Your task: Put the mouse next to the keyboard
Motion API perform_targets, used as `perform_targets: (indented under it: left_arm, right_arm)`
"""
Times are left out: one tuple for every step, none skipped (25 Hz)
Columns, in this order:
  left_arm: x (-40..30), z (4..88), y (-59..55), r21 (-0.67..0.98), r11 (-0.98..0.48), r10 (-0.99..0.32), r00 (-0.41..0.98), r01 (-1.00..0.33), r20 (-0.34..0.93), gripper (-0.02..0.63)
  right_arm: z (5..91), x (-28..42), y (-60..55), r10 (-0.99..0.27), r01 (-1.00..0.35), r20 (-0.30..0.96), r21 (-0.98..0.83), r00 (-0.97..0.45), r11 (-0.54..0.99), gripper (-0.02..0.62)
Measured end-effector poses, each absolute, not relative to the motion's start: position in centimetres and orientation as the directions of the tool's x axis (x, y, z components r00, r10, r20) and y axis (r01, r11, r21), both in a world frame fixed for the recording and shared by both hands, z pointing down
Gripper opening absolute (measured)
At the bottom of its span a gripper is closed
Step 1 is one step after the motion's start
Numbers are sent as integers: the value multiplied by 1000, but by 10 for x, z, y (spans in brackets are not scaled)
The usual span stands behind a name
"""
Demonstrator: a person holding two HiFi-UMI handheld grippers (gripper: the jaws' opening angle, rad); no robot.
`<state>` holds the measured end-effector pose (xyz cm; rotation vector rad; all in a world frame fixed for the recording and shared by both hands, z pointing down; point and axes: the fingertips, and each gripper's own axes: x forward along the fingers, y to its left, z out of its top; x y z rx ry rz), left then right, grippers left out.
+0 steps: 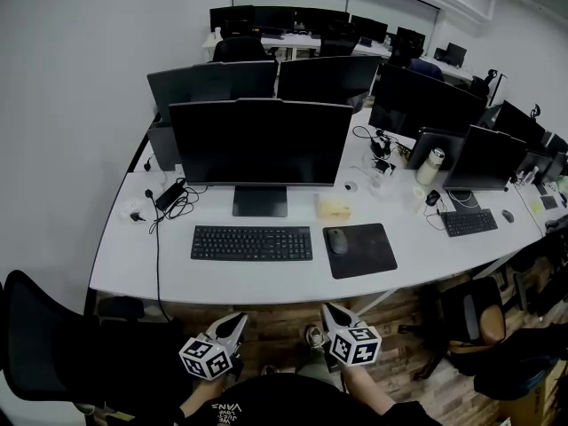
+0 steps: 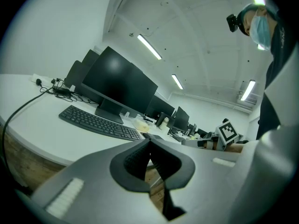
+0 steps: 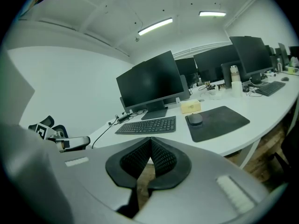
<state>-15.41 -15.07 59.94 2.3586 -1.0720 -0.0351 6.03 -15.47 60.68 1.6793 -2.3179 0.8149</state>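
Mouse (image 1: 337, 240): small, dark grey, oval w/ a low rounded back. It sits on the upper-left corner of a black mouse pad (image 1: 359, 249), just right of ctr in the head view. The pad is a dark, roughly square sheet lying a bit skewed on the white desk (image 1: 124, 256).

Keyboard (image 1: 252, 243): black, full-width, left of the pad w/ a strip of bare desk btw them. The mouse is near the keyboard's right end but not touching it.

A monitor (image 1: 260, 143) w/ a dark screen stands behind the keyboard. A small beige box (image 1: 334, 208) lies just above the mouse in the frame, right of the monitor's foot.

Both grippers are at the bottom of the head view, below the desk's front edge, tips aimed toward the desk. Left gripper (image 1: 238, 319): jaws pressed together at the tips, nothing btw them. Right gripper (image 1: 330, 311): the same, jaws together and empty. Both are well apart from the mouse.
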Motion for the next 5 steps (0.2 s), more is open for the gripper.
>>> perform_targets:
  left_arm:
    - [-154,600,-151,486,-536,-704,683,-691,196,2]
    - [-153,600,-151,486,-536,-703,684,-691,197,2]
    - [-153,600,-151,486,-536,-702,684,-691,198,2]
    - [-152,600,-151,486,-536,-702,685,-690,198,2]
    - [-152,600,-151,486,-536,-701,685,-690,199,2]
  right_arm:
    - [606,61,-155,-829,-917,433,-333,-354,219,5]
    - [606,61,-156,-830,-917,431,-334,-355,218,5]
    - [606,61,-156,-831,-916,429,-336,-355,218,5]
    - [605,62,-156,-832,-916,427,-337,-355,218,5]
    - [605,62,-156,-833,-916,426,-338,-354,217,5]
